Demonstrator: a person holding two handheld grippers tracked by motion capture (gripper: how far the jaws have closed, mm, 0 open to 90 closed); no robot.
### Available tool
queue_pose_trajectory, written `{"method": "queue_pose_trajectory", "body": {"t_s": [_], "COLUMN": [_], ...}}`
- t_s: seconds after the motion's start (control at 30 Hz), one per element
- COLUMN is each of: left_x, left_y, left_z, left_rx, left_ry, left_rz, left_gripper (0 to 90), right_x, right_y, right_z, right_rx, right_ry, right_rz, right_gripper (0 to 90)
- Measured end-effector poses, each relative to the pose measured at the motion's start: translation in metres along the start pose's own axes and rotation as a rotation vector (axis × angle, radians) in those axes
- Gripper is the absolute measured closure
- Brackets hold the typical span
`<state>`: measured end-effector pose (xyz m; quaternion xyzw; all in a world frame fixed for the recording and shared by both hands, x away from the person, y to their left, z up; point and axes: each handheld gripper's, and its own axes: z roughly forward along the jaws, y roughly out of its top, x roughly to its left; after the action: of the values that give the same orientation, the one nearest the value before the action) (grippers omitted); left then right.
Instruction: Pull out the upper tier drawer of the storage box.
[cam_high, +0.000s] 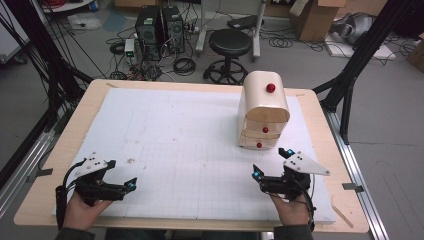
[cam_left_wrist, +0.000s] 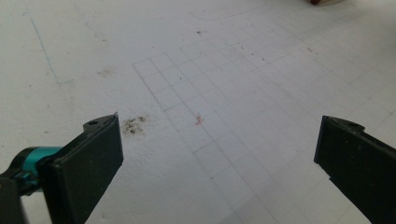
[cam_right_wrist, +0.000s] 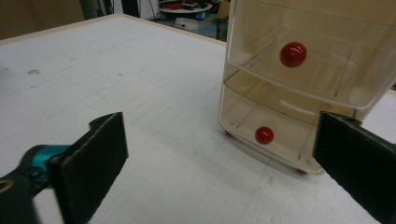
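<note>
My left claw (cam_high: 122, 176) and right claw (cam_high: 272, 162) rest spread wide on the desk (cam_high: 90, 107). The right gripper view adds clear drawer fronts on the drawer cabinet (cam_right_wrist: 308, 84), just ahead.

no readable text, labels, brands or numbers anywhere, white mat (cam_high: 190, 135) carries only a faint pencilled grid, cardboard boxes (cam_high: 315, 17) at the back perhaps bear print, too small and blurred to read
</note>
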<state>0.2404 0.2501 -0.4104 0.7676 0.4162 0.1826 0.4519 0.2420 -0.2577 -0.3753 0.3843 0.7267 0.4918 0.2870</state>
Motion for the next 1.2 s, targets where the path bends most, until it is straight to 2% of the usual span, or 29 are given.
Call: {"method": "queue_pose_trajectory", "body": {"t_s": [0.13,0.37,0.4,0.47,0.5,0.57,0.63,0.83,1.0,1.2], "left_x": [0.000,0.000,0.000,0.000,0.001,0.001,0.001,0.002,0.002,0.002], "left_y": [0.000,-0.001,-0.001,-0.001,-0.001,-0.001,-0.001,-0.002,-0.002,-0.002], "left_z": [0.001,0.001,0.001,0.002,0.002,0.002,0.002,0.002,0.002,0.003], "left_rx": [-0.001,0.001,0.000,0.002,0.004,0.005,0.005,0.006,0.007,0.009], "left_ry": [0.000,0.001,0.002,0.002,0.002,0.003,0.003,0.006,0.005,0.006], "left_rz": [-0.002,-0.002,-0.004,-0.004,-0.001,0.000,-0.001,-0.007,-0.004,-0.008], "left_gripper": [1.7,1.7,1.7,1.7,1.7,1.7,1.7,1.8,1.7,1.8], "right_x": [0.004,0.004,0.004,0.003,0.004,0.005,0.007,0.006,0.007,0.008], "right_y": [0.005,0.011,0.012,0.013,0.014,0.016,0.017,0.021,0.021,0.019], "right_z": [0.006,0.015,0.016,0.018,0.019,0.022,0.024,0.029,0.034,0.041], "right_rx": [-0.009,-0.029,-0.031,-0.046,-0.049,-0.048,-0.068,-0.095,-0.101,-0.109], "right_ry": [-0.022,-0.112,-0.125,-0.133,-0.137,-0.175,-0.211,-0.291,-0.342,-0.373], "right_rz": [-0.004,0.040,0.042,0.050,0.045,0.026,0.027,0.065,0.068,0.083], "right_gripper": [5.4,7.4,8.5,23.1,24.7,23.0,23.4,29.0,35.1,43.4]}}
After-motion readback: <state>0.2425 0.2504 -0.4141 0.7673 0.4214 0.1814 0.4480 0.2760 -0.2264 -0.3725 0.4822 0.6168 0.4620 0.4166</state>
